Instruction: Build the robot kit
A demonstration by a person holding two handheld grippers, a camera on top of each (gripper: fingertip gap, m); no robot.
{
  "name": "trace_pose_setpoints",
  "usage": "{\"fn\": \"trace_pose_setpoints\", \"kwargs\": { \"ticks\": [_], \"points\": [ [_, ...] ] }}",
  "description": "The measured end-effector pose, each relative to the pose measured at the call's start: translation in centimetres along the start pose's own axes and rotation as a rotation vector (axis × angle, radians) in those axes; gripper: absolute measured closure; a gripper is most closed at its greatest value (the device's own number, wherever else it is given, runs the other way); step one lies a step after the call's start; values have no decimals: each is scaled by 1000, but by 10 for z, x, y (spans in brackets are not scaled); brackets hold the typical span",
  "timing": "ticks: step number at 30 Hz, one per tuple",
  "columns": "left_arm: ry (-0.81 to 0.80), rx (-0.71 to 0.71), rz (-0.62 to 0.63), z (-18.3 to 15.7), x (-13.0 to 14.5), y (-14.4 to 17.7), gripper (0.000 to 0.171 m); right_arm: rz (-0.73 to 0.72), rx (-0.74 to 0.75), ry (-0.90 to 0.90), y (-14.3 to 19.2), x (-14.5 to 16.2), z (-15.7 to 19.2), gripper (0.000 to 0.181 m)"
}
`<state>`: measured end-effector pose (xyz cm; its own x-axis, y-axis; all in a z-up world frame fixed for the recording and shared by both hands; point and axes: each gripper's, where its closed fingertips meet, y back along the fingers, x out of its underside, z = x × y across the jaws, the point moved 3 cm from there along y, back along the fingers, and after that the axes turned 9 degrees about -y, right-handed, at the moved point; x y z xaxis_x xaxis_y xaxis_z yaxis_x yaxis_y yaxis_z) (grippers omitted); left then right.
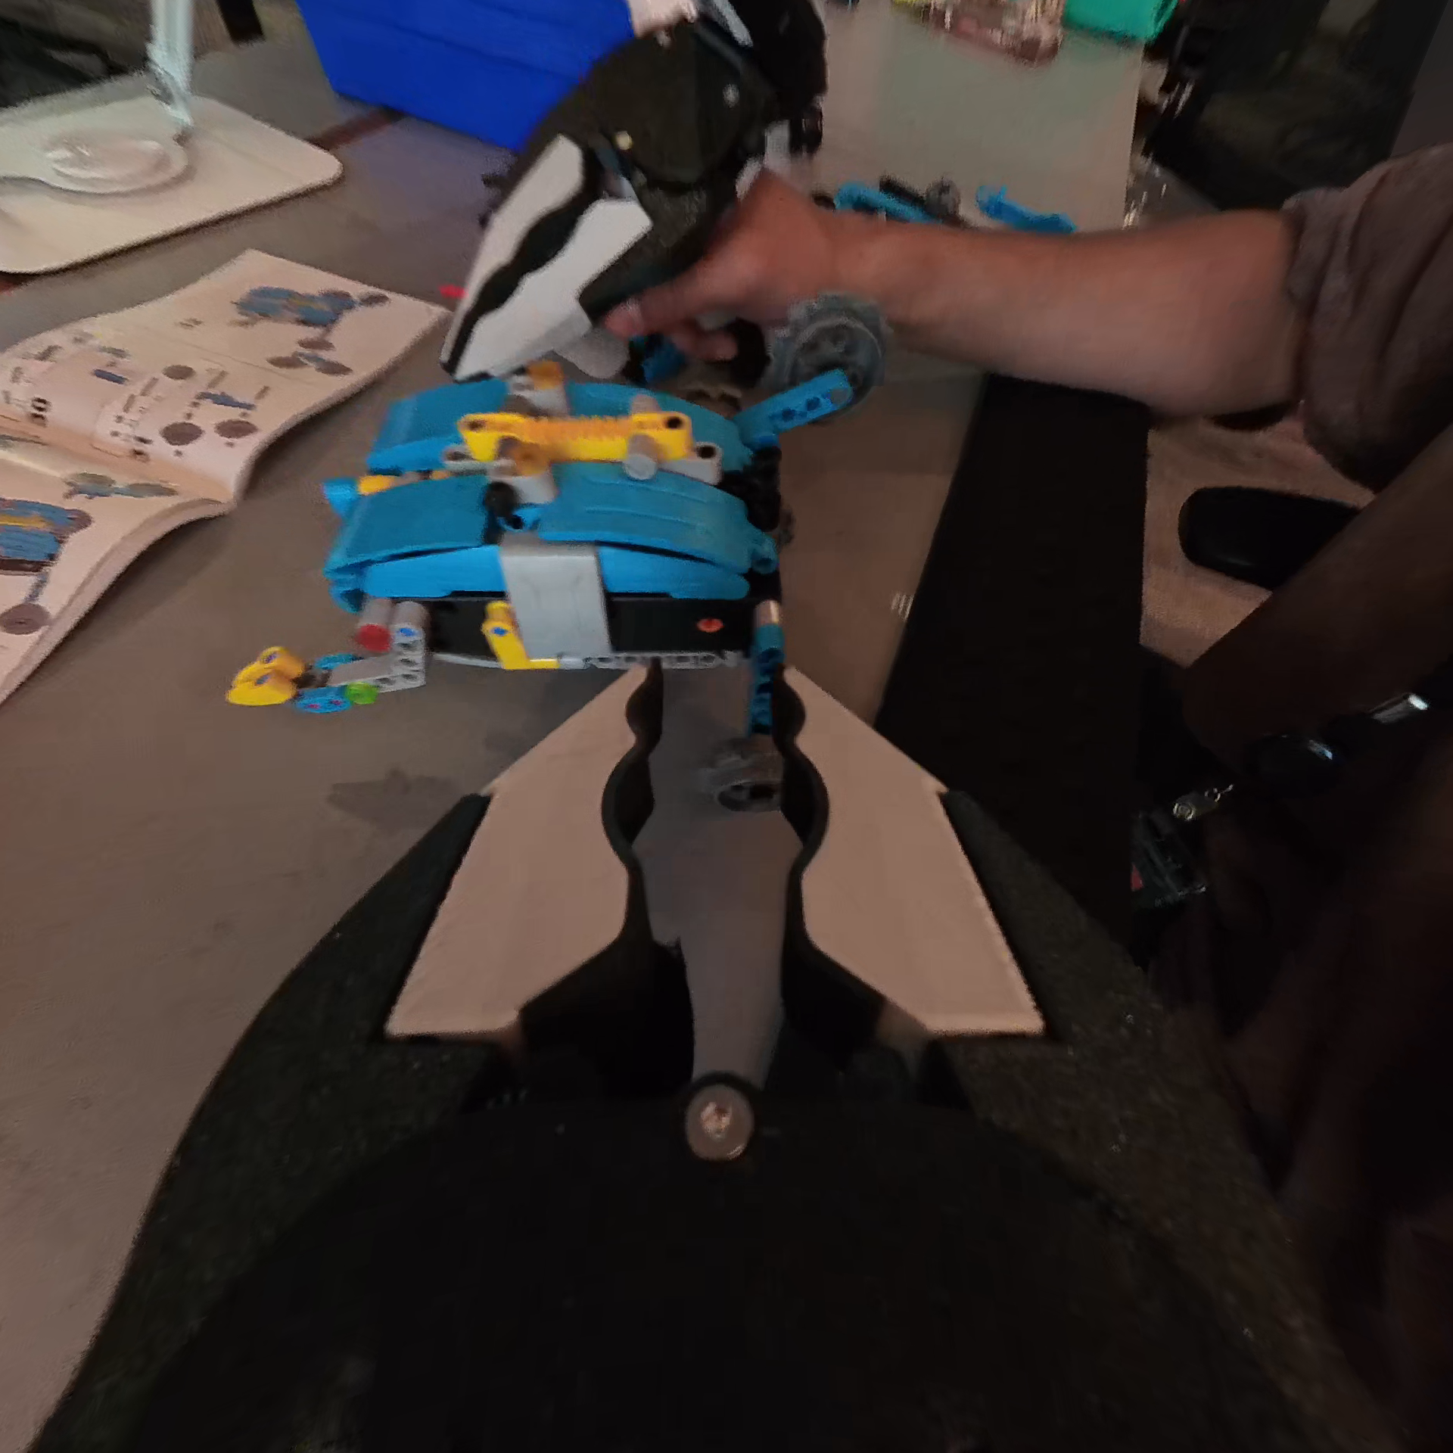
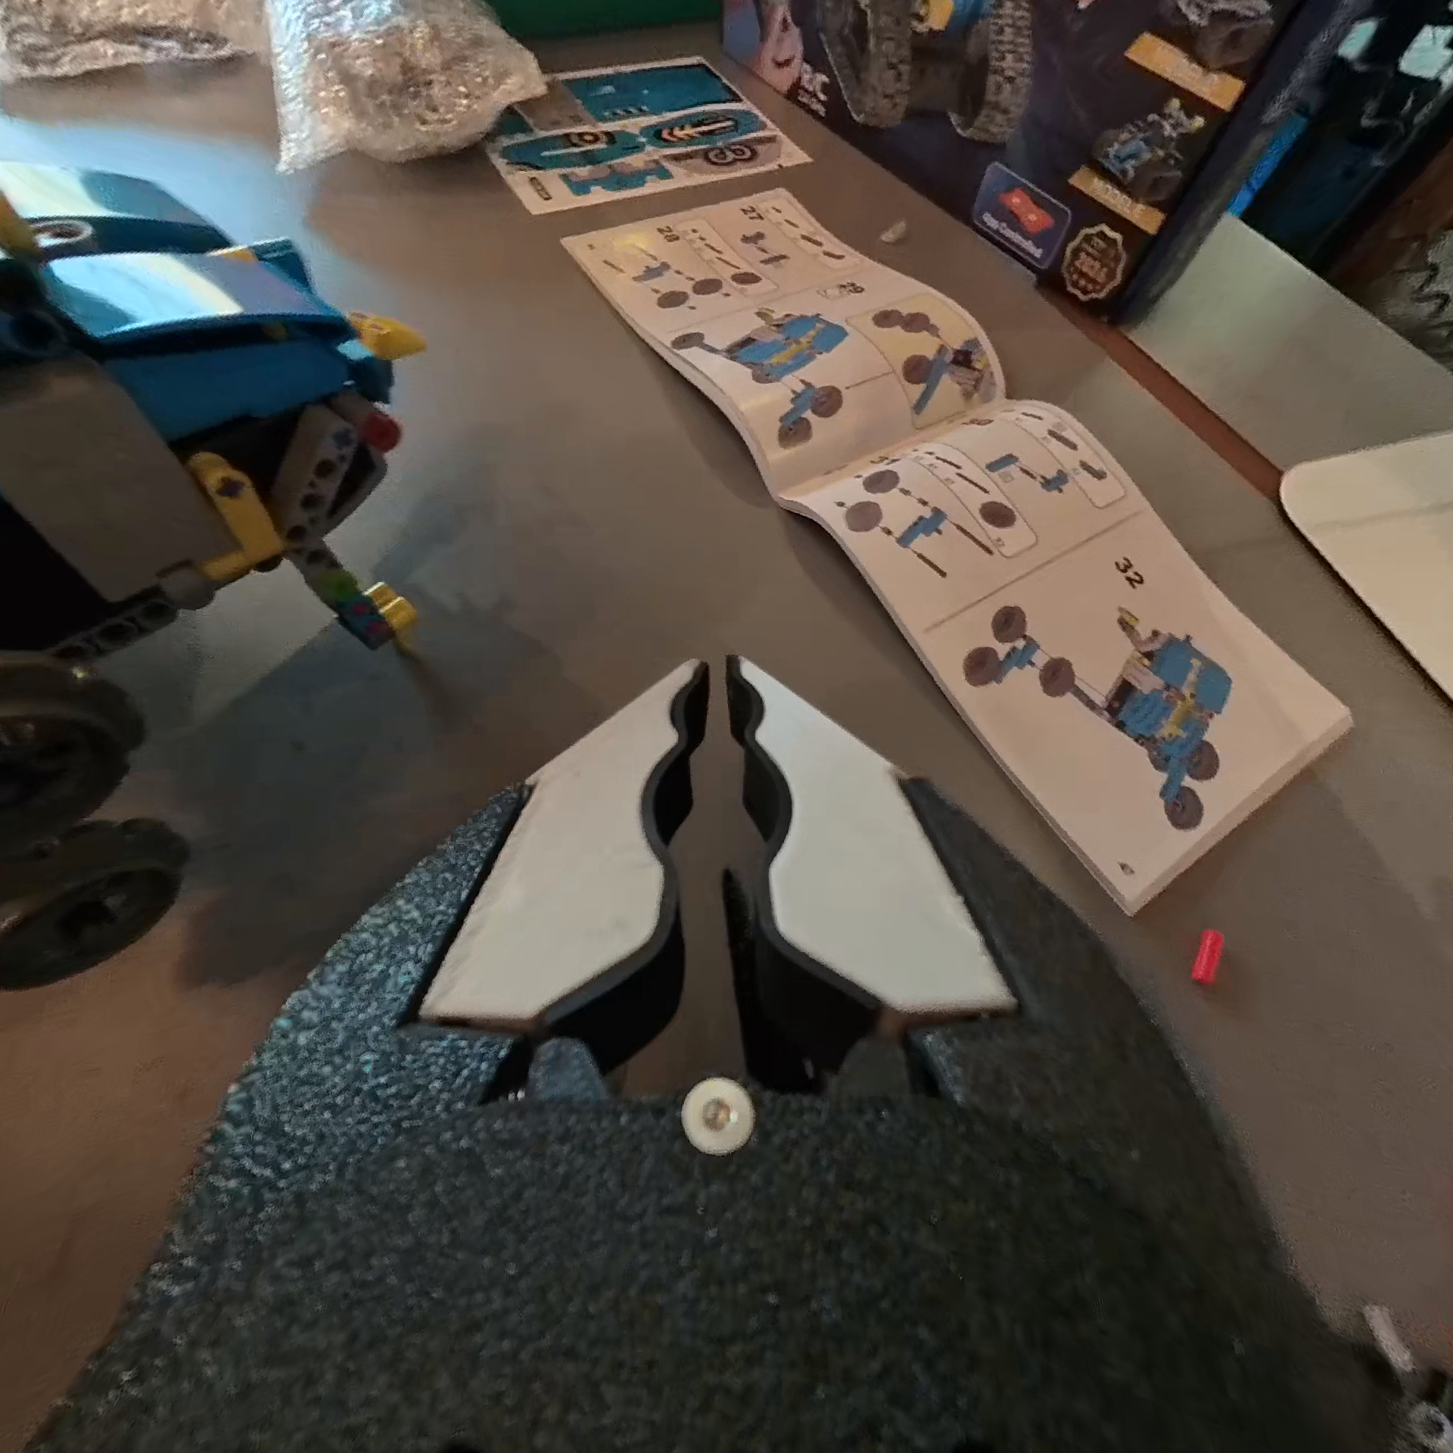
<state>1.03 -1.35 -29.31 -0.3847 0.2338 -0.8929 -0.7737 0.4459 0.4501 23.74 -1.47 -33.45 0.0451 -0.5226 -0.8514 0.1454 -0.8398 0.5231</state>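
A grey table (image 2: 550, 487) carries everything. At its far edge stands a dark printed box (image 2: 1101, 118), with clear plastic bags (image 2: 393, 71) and a sticker sheet (image 2: 645, 134) beside it. An open instruction booklet (image 2: 983, 550) lies flat in the middle.

The blue and yellow toy vehicle (image 1: 550, 511) sits on the table between the two grippers. The right wrist view shows it at the left edge, with black wheels (image 2: 71, 896) below it.

The left gripper (image 1: 711, 684) points at the vehicle's near side with its jaws apart. A thin blue strut (image 1: 759, 676) with a grey hub (image 1: 743, 774) hangs down between them, close to the right-hand finger. It holds nothing firmly that shows.

The right gripper (image 2: 717, 668), held by a hand (image 1: 747, 259), hovers over the far side of the vehicle. Its jaws are closed to a narrow slit with nothing between them. A small red piece (image 2: 1207, 955) lies apart, near the booklet's corner.

Hard to make out:
- Motion blur hides whether the strut touches the left gripper's finger.
- The right gripper's tip may or may not rest on the vehicle's top.
- The right wrist view cuts off most of the vehicle.
- The loose blue parts behind the hand are too blurred to name.
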Motion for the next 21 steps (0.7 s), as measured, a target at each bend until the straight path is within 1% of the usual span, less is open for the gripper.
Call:
{"fn": "trace_pose_setpoints", "kwargs": {
  "ticks": [2, 4, 6, 7, 9, 10, 11, 12, 16, 21],
  "points": [
    [47, -31, -80, 14, -1, 13, 145, -3, 21, -48, 2, 0, -9, 179],
    [110, -98, -172, 36, 2, 29, 145, -6, 51, -103, 5, 1, -19, 180],
    [175, -238, -232, 65, 14, 47, 145, -10, 58, -141, 8, 1, -25, 180],
    [193, -338, -231, 81, 22, 56, 145, -11, 57, -153, 9, 1, -27, 180],
    [149, -539, -168, 104, 41, 69, 145, -11, 61, -166, 10, 2, -30, 180],
    [101, -619, -116, 111, 50, 72, 145, -11, 57, -169, 10, 2, -30, 180],
    [67, -669, -63, 115, 58, 70, 145, -10, 51, -171, 10, 3, -29, 180],
    [48, -680, -21, 115, 62, 66, 145, -10, 47, -173, 9, 3, -29, 180],
    [-18, -638, 111, 112, 69, 47, 144, 6, 43, -161, 6, 6, -27, 180],
    [-94, -643, 266, 111, 82, 32, 145, 15, 29, -172, 5, 8, -26, 179]
  ]
}}
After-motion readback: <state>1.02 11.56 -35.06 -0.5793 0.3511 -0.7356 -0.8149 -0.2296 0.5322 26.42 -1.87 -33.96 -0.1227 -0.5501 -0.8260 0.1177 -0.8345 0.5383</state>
